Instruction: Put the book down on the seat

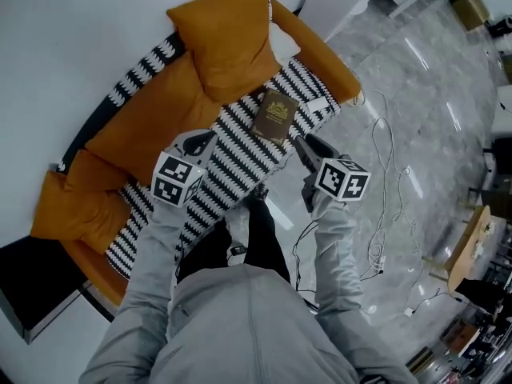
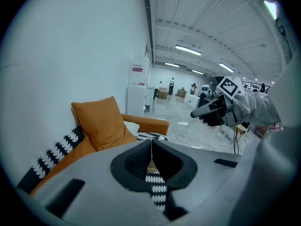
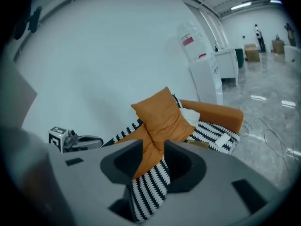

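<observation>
A brown book (image 1: pixel 276 116) with a gold emblem lies flat on the black-and-white zigzag seat (image 1: pixel 232 162) of an orange sofa, near its right armrest. Both grippers hang above the seat's front edge, clear of the book. My left gripper (image 1: pixel 206 139) points at the seat to the book's left. In the left gripper view its jaws (image 2: pixel 151 144) meet with nothing between them. My right gripper (image 1: pixel 298 142) is just below and right of the book. A narrow gap shows between its jaws (image 3: pixel 158 143), and only cushion and seat are seen through it.
Orange cushions (image 1: pixel 228 38) lean along the sofa back, and another cushion (image 1: pixel 76 202) lies at the left end. A small white item (image 1: pixel 318 103) rests by the orange armrest (image 1: pixel 324 54). White cables (image 1: pixel 384 174) trail over the marble floor. A black side table (image 1: pixel 32 282) stands at the left.
</observation>
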`<state>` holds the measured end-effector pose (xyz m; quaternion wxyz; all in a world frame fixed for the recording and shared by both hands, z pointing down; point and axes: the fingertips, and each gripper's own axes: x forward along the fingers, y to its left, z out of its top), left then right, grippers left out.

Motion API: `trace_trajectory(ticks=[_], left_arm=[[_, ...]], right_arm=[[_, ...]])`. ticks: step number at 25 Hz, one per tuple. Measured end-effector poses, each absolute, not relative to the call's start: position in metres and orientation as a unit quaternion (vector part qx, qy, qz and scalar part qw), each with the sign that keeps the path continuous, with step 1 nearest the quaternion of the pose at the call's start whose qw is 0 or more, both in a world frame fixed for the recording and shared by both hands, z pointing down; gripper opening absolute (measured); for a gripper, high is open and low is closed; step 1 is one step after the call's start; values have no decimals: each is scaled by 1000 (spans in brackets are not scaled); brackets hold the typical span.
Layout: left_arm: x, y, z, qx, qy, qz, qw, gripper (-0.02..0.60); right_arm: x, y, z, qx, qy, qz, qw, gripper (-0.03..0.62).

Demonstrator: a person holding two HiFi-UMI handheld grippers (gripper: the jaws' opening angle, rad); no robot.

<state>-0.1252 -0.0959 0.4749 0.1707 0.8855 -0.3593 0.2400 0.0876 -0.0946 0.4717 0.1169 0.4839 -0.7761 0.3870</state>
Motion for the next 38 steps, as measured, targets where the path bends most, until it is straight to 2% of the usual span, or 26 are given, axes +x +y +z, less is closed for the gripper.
trace_trajectory(ticks=[4, 9, 16, 21, 28, 38], left_arm=[[-121, -85, 445, 895, -359, 224, 141, 28], [-106, -75, 405, 910, -351, 199, 99, 28], [-97, -55, 357, 924, -339, 171, 54, 28], [-88, -41, 324, 930, -330, 159, 22, 28], [-76, -18, 275, 937, -315, 146, -31, 28], [-75, 12, 226, 937, -321, 122, -71, 28]], right_arm=[[75, -76, 432, 474, -801, 351, 101, 142], [80, -57, 387, 492, -810, 307, 87, 65], [88, -28, 338, 525, -814, 225, 102, 33], [93, -5, 303, 542, -817, 154, 118, 28], [102, 22, 245, 566, -814, 89, 101, 28], [102, 60, 193, 577, -812, 26, 85, 28]])
